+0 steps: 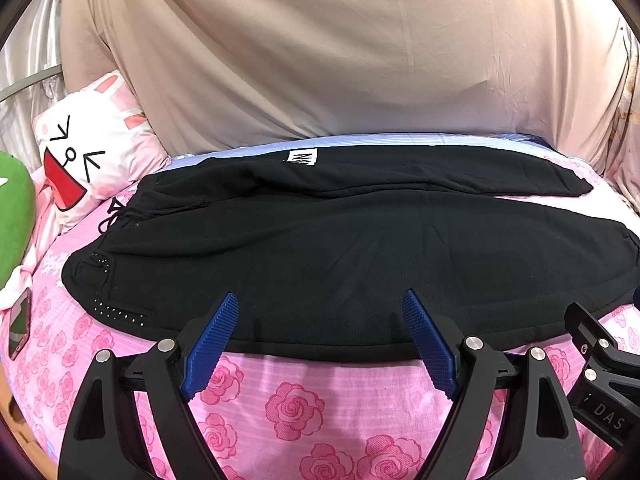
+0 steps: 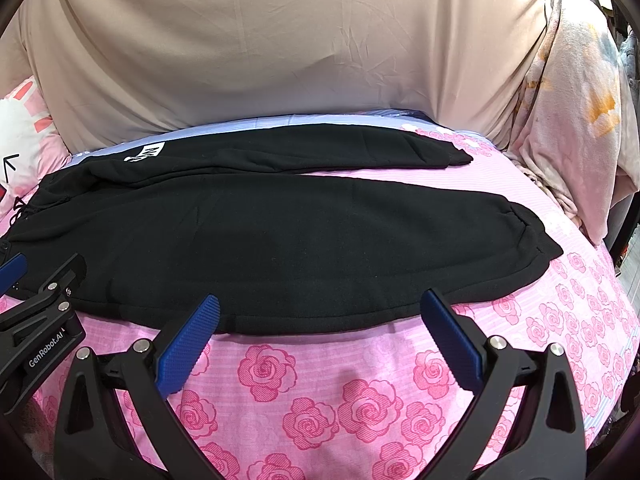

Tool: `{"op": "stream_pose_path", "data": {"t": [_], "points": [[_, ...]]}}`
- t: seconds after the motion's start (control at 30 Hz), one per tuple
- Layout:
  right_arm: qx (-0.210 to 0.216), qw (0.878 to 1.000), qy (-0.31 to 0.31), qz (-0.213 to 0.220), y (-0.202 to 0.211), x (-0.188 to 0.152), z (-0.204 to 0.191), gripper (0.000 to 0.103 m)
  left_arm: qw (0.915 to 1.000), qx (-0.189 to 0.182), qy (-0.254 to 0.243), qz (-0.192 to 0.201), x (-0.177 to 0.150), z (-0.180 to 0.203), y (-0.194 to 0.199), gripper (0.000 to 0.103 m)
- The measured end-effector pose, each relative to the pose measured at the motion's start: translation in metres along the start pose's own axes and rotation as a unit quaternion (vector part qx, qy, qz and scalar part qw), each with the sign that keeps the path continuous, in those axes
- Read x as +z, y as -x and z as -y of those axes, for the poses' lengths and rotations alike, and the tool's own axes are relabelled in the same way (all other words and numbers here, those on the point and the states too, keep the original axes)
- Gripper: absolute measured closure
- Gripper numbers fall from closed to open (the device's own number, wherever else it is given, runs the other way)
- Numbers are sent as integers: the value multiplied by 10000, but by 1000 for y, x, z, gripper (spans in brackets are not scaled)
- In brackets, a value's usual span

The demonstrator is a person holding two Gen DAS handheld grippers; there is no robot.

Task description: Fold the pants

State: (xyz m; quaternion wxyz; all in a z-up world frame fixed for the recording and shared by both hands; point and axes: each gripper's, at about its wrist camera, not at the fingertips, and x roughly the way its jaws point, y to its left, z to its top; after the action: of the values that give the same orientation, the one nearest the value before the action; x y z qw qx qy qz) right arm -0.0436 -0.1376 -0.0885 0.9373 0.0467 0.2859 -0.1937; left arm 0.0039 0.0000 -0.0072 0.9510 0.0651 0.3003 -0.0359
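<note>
Black sweatpants [image 1: 340,248] [image 2: 280,232] lie flat across a bed, waistband with drawstring [image 1: 110,216] to the left, both legs running right to cuffs [image 2: 528,236]. A white label [image 1: 302,157] [image 2: 146,152] shows on the far leg. My left gripper [image 1: 320,304] is open, its blue fingertips [image 1: 224,320] just over the near edge of the near leg, toward the waist end. My right gripper [image 2: 320,306] is open too, hovering at the near edge farther right, toward the cuff. Neither holds any fabric. Each gripper's body shows at the edge of the other's view.
The pink rose-print bedsheet [image 1: 296,404] [image 2: 360,392] covers the bed. A beige cloth [image 1: 320,60] hangs behind. A white cartoon pillow [image 1: 92,148] and a green plush [image 1: 14,208] sit at the left, with a phone [image 1: 20,326] near them. A crumpled printed blanket [image 2: 576,120] lies at the right.
</note>
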Motion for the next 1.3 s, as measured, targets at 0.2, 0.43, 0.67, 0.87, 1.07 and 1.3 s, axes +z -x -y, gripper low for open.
{"op": "stream_pose_path", "data": {"t": [0.2, 0.43, 0.67, 0.87, 1.07, 1.3], "points": [[0, 10000, 2, -6, -1, 0, 0, 5, 10000, 12, -3, -9, 0, 0, 0, 22], [1, 10000, 2, -5, -1, 0, 0, 5, 10000, -5, -4, -13, 0, 0, 0, 22], [0, 10000, 1, -12, -1, 0, 0, 5, 10000, -7, -10, -53, 1, 0, -1, 22], [2, 10000, 2, -16, -1, 0, -1, 5, 10000, -5, -7, -62, 1, 1, -2, 22], [183, 9997, -78, -122, -5, -2, 1, 5, 9996, -238, 153, -88, 3, -8, 0, 21], [-136, 9997, -166, -116, -16, 39, 65, 5, 9959, -541, 727, 71, 46, -89, 15, 21]]}}
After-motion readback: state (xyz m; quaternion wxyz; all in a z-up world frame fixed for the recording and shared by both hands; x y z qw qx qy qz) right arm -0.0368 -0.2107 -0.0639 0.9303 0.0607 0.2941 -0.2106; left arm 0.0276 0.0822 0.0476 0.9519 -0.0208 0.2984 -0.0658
